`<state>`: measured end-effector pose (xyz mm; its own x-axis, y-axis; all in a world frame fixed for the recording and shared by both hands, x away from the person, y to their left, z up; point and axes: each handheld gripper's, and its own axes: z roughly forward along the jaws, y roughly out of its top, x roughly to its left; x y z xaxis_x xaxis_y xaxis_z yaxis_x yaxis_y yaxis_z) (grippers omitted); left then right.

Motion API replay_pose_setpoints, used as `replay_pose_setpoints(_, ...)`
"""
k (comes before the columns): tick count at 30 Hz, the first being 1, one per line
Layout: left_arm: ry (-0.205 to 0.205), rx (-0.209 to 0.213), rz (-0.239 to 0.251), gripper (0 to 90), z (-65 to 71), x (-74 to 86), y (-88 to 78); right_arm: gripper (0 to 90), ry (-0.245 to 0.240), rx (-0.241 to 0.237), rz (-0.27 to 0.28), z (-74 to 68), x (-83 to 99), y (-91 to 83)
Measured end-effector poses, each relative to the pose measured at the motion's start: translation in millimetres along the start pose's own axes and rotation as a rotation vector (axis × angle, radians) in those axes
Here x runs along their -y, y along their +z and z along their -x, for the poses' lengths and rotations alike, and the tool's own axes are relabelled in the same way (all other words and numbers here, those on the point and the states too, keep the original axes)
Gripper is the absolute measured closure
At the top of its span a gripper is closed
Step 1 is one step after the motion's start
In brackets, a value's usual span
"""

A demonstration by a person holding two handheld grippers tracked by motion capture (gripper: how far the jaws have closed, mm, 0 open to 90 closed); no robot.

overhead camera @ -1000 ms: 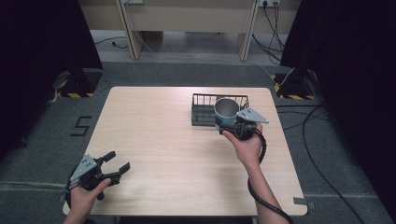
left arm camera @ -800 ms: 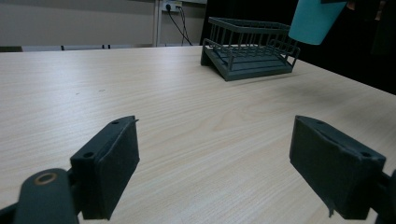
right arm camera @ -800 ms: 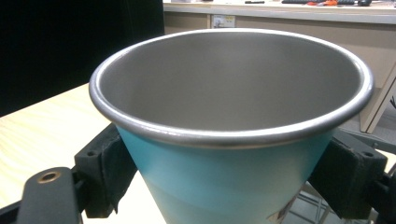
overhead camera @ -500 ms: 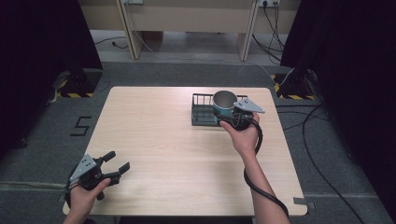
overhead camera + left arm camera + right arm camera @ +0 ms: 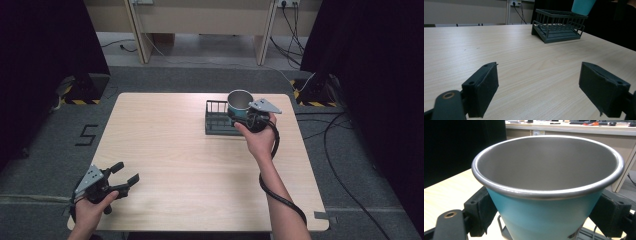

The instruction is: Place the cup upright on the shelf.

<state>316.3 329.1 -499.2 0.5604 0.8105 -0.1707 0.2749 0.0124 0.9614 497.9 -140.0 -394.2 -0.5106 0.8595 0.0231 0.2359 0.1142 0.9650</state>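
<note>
Dark curtains flank the wooden table (image 5: 190,165), which bears a black wire rack (image 5: 219,121) near its far right. Above the rack the right gripper (image 5: 246,116) clamps a teal cup (image 5: 239,103) by its sides, upright with mouth up, probably for lowering into the rack. At the near left corner, the left gripper (image 5: 126,175) rests, jaws apart and empty, out of the way.

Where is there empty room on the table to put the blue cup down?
The table is bare from the black rack across to the left gripper, also in front of the rack. The only busy spot is the rack, where the right gripper holds the cup.
</note>
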Motion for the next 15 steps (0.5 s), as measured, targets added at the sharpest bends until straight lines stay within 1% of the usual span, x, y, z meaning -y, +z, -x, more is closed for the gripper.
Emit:
replay_pose_setpoints(7,-0.005,0.004,0.003,15.3,-0.5,-0.2,0.3,17.2,0.017,0.024,0.000,6.2,-6.1,9.1)
replay_pose_setpoints(8,-0.004,0.004,0.002,15.3,-0.5,-0.2,0.5,17.1,0.028,0.032,-0.003,8.2,-7.6,11.5)
replay_pose_setpoints(11,-0.005,0.004,0.002,15.4,-0.6,-0.2,0.5,17.1,0.040,0.043,-0.007,11.0,-10.4,14.8)
replay_pose_setpoints(15,-0.007,0.004,0.004,15.4,-0.7,-0.3,0.5,17.1,0.045,0.055,-0.013,13.7,-14.7,20.1)
